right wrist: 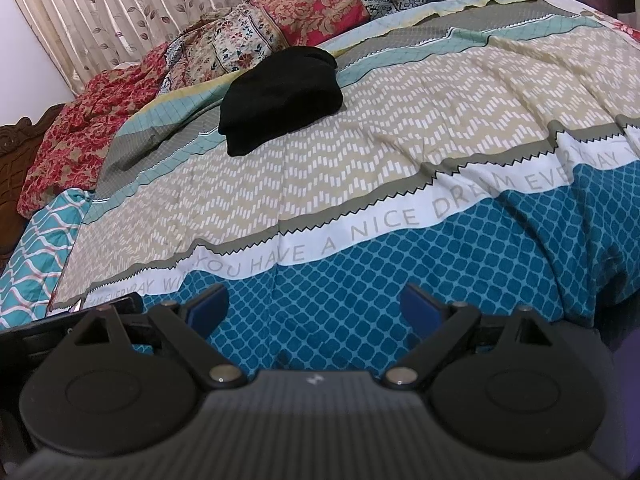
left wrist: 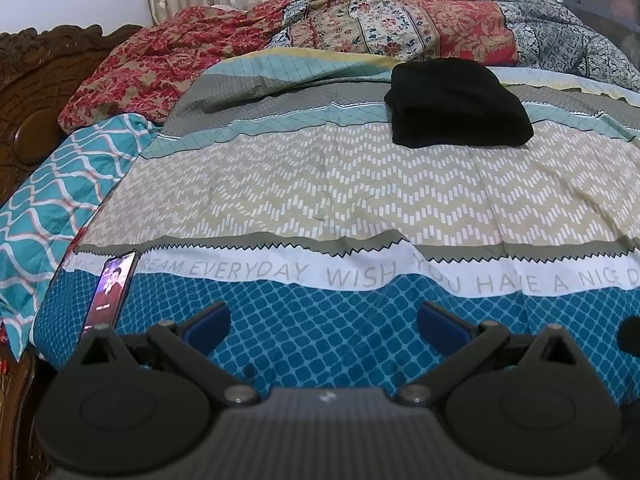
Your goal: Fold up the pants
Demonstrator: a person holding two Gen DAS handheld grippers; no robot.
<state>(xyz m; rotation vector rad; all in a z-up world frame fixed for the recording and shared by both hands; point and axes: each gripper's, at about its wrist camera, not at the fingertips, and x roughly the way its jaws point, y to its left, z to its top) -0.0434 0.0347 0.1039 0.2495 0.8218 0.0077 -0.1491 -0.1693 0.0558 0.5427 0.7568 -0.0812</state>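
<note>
Black pants [left wrist: 458,104] lie folded into a compact bundle on the far part of the bed, on the grey and beige bands of the bedspread. The right wrist view shows the same pants [right wrist: 282,98] at upper left of centre. My left gripper [left wrist: 323,322] is open over the blue patterned band near the bed's front edge, far from the pants, with nothing between its blue pads. My right gripper [right wrist: 314,306] is also open and empty above the same blue band, well short of the bundle.
A lit phone [left wrist: 109,292] lies on the bedspread at the front left. Rumpled floral quilts [left wrist: 360,26] pile along the back below a curtain [right wrist: 120,4]. A carved wooden bed frame [left wrist: 28,88] and a teal patterned sheet [left wrist: 48,196] are at the left.
</note>
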